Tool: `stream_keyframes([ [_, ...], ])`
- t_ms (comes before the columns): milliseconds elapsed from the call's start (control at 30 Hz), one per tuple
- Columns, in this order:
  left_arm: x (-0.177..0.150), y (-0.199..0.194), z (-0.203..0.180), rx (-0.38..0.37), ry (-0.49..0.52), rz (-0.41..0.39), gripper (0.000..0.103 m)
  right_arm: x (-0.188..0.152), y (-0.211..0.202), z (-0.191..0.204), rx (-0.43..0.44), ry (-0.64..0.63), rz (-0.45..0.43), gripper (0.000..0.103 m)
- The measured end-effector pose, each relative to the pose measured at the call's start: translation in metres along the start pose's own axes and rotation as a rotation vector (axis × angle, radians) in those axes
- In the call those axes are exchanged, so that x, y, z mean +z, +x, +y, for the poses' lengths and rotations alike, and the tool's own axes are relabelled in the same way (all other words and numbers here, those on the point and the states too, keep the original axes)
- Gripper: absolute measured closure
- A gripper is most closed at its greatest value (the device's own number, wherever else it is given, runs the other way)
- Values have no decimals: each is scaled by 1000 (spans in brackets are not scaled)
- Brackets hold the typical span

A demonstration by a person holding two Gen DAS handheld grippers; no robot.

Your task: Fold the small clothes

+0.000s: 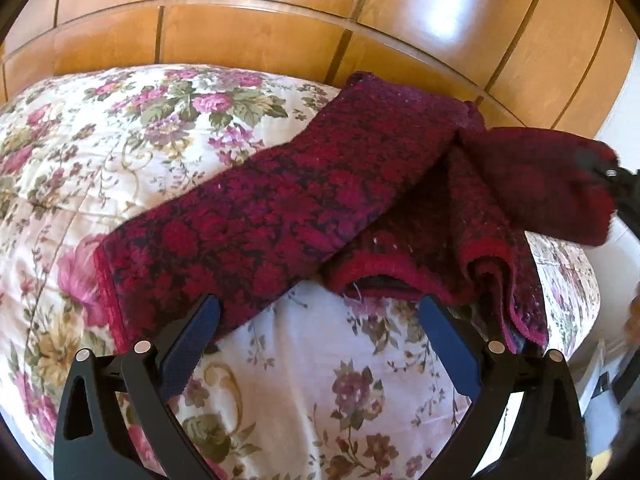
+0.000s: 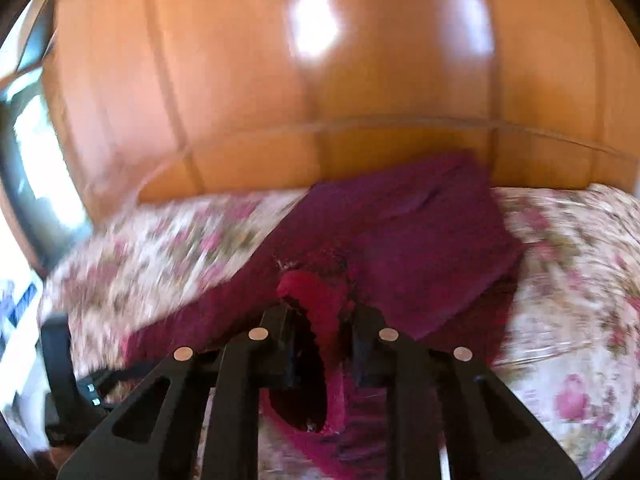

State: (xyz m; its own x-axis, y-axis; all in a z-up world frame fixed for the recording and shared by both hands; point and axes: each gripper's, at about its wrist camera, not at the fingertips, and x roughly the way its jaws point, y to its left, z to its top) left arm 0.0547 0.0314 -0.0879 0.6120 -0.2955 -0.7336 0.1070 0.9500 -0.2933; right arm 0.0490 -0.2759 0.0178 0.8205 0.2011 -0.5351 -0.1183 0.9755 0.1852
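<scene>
The right gripper (image 2: 320,312) is pinching the hem of the dark red knitted garment (image 1: 280,208), which is lying across the floral quilt (image 1: 120,152) toward two o'clock, apparently starting a fold; the left gripper (image 1: 320,320) is waiting wide open, gripping nothing; next, likely carrying that hem across.

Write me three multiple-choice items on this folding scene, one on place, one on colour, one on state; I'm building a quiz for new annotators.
1. Where does the knitted garment lie?
A. on a floral bedspread
B. on a bare floor
C. in a basket

2. What colour is the garment?
A. plain white
B. dark red with black mottling
C. blue

3. How is the right tool?
A. wide open, holding nothing
B. out of sight
C. shut on the garment's edge

Answers: 1 A, flowered quilt shows all round it. 2 B, red-and-black knit in the left wrist view. 3 C, red fabric sits pinched between its fingers; the left tool stands open.
</scene>
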Motion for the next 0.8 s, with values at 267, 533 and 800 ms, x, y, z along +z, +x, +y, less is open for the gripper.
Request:
stream_keyframes([
  [267, 16, 0, 9, 107, 76, -32, 4, 30, -9, -171, -420, 209, -27, 90],
  [533, 24, 26, 21, 199, 180, 10, 24, 36, 16, -308, -747, 362, 52, 90],
  [800, 49, 34, 18, 157, 213, -1, 85, 22, 25, -312, -768, 359, 71, 30],
])
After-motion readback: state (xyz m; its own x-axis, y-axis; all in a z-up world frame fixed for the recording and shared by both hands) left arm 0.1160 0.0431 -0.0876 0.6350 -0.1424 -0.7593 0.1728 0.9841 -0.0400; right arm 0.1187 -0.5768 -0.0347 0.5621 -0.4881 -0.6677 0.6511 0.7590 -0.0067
